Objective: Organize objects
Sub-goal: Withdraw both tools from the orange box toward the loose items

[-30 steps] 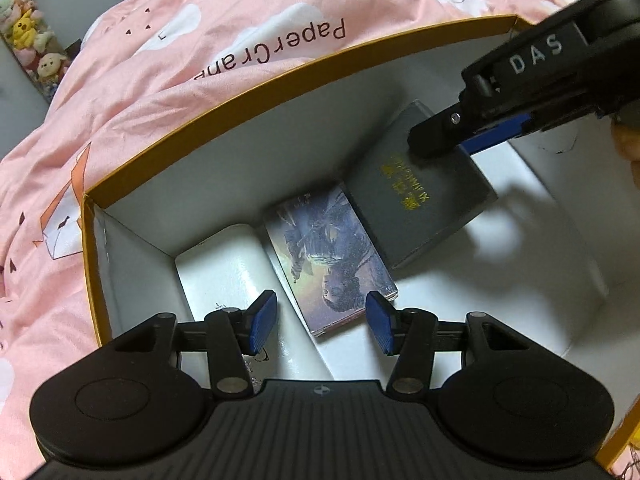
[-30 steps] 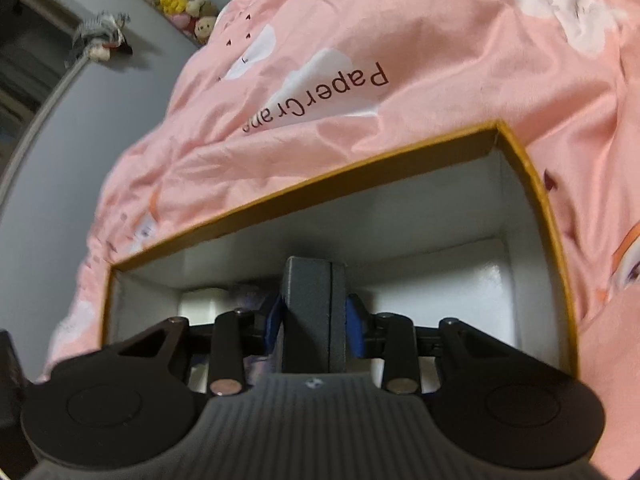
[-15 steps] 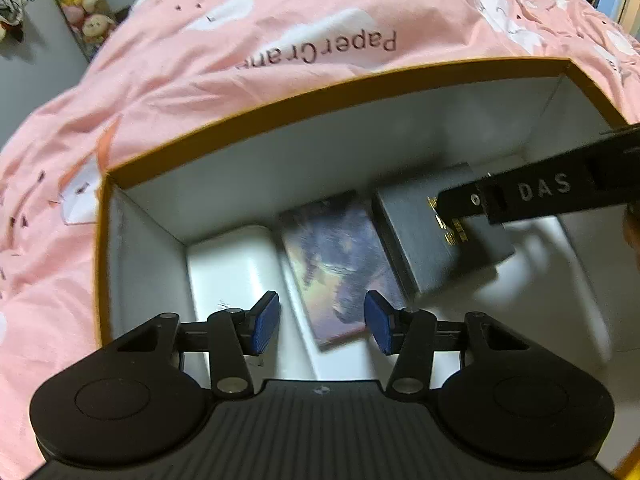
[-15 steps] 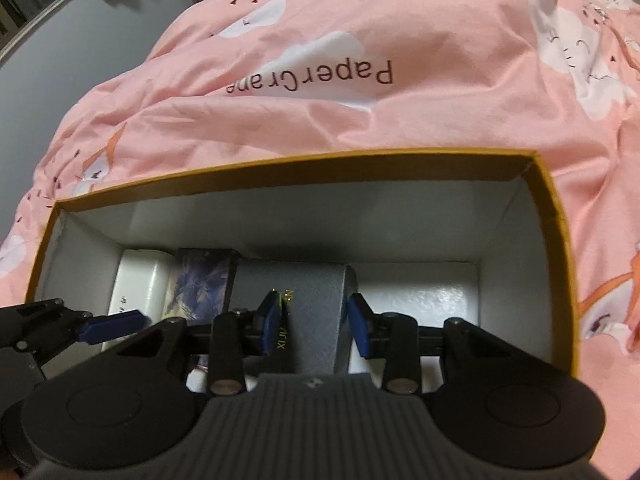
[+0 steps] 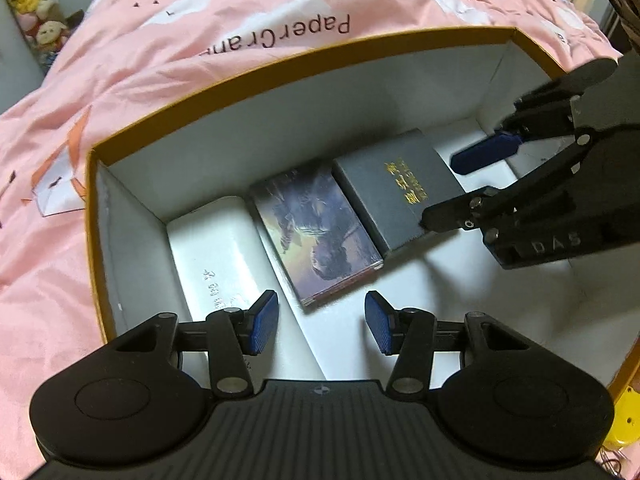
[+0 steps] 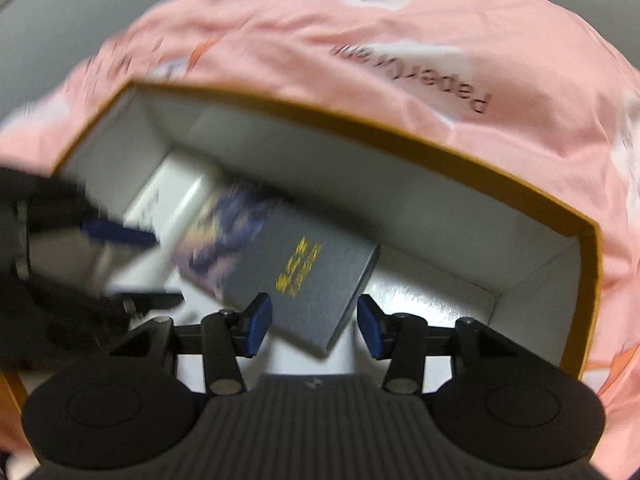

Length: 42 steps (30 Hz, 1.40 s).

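Observation:
An orange-rimmed cardboard box [image 5: 280, 68] with white walls sits on the bed. On its floor, side by side, lie a white box [image 5: 216, 248], an illustrated box [image 5: 316, 232] and a dark grey box with gold lettering [image 5: 400, 188]. My right gripper [image 6: 313, 328] straddles the near end of the grey box [image 6: 316, 276]. Its jaws are opening and the right pad stands off the box. From the left wrist view the right gripper [image 5: 460, 186] reaches in from the right. My left gripper [image 5: 320, 328] hovers open above the white and illustrated boxes, holding nothing.
Pink bedding printed "PaperCrane" [image 5: 280, 36] surrounds the box. Plush toys [image 5: 36, 12] sit at the far left edge. A yellow object [image 5: 624, 424] shows outside the box at the lower right. White box floor [image 5: 500, 288] lies bare right of the grey box.
The right gripper rolled and brought the grey box from upright to lying flat beside the illustrated box, and its jaws widened off it. The left gripper stayed open, almost in place.

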{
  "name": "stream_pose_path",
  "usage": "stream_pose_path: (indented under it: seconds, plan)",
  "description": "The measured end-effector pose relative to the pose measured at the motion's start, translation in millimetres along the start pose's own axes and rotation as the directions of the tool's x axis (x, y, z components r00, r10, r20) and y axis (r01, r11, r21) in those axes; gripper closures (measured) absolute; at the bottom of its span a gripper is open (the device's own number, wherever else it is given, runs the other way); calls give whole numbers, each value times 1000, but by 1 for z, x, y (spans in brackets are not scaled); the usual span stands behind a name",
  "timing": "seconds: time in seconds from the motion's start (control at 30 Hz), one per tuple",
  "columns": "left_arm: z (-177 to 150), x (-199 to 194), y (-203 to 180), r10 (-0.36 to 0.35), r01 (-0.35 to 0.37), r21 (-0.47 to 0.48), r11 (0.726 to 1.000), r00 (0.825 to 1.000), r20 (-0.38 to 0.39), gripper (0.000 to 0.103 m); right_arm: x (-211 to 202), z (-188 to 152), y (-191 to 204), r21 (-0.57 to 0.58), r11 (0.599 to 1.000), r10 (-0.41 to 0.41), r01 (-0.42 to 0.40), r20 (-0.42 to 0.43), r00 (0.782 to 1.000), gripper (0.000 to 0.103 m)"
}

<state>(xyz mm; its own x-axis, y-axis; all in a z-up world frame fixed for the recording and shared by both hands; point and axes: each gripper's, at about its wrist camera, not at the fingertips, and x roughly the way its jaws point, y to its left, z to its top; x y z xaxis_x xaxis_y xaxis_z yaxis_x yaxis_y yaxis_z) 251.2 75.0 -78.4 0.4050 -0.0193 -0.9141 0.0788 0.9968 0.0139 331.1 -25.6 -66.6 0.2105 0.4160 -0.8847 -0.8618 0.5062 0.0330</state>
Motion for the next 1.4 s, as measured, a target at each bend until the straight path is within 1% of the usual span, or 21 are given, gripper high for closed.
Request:
stream_pose_path:
  seconds: [0.03, 0.13, 0.2, 0.27, 0.43, 0.5, 0.57, 0.67, 0.73, 0.8, 0.87, 0.97, 1.03, 1.1, 1.2, 1.3, 1.33, 1.4]
  plan:
    - [1, 0, 0, -10, 10, 1, 1000, 1000, -1, 39, 0, 0, 2, -30, 1000, -4, 4, -3, 1000, 52]
    - [3, 1, 3, -21, 21, -15, 1000, 1000, 0, 39, 0, 2, 7, -131, 991, -8, 5, -21, 1000, 51]
    - [4, 1, 4, -15, 15, -18, 1000, 1000, 4, 39, 1, 1, 12, -206, 979, -17, 9, -40, 999, 51]
    - [4, 2, 3, 6, -6, 1, 1000, 1000, 14, 39, 2, -2, 13, -245, 969, -19, 5, -52, 998, 52]
    - [6, 5, -2, 91, -93, 40, 995, 995, 34, 45, 4, -4, 14, -255, 966, -35, 29, -20, 999, 52]
    - [5, 5, -2, 105, -107, 42, 993, 994, 42, 46, 4, -3, 16, -264, 964, -41, 39, 0, 999, 53]
    - [5, 5, -2, 103, -105, 38, 994, 994, 45, 46, 5, -1, 17, -263, 963, -58, 60, 15, 998, 54]
    - [4, 4, 1, 92, -94, 30, 995, 994, 59, 48, 9, 3, 14, -214, 975, -56, 55, 3, 998, 54]
    - [3, 1, 2, 76, -78, 23, 997, 994, 75, 48, 9, 2, 14, -212, 976, -59, 58, 6, 998, 54]
    - [1, -6, 3, 58, -59, -1, 998, 994, 96, 47, 7, 1, 15, -209, 976, -63, 63, 7, 998, 55]
    - [1, -16, 4, 52, -49, -26, 998, 991, 121, 47, 2, 1, 16, -182, 982, -53, 53, 9, 999, 55]
    - [-2, -37, 2, 31, -20, -62, 998, 984, 176, 47, -19, -3, 19, -129, 990, -46, 52, 56, 997, 55]
    - [-9, -57, -2, 2, 17, -79, 997, 974, 226, 47, -40, -9, 22, -68, 997, -35, 42, 99, 994, 55]
    - [-19, -77, -8, -37, 63, -89, 994, 964, 265, 47, -65, -21, 27, 12, 1000, -24, 22, 149, 989, 55]
    - [-36, -99, -20, -90, 126, -100, 987, 948, 304, 47, -99, -48, 36, 110, 994, -37, 14, 214, 976, 55]
    - [-54, -115, -29, -149, 191, -103, 976, 936, 319, 48, -131, -80, 48, 176, 984, -46, -1, 262, 964, 57]
    - [-59, -117, -32, -171, 213, -102, 972, 932, 319, 49, -141, -91, 52, 196, 980, -48, -7, 274, 961, 61]
    - [-71, -120, -39, -217, 260, -104, 960, 926, 309, 50, -152, -112, 59, 235, 972, -50, -19, 283, 958, 63]
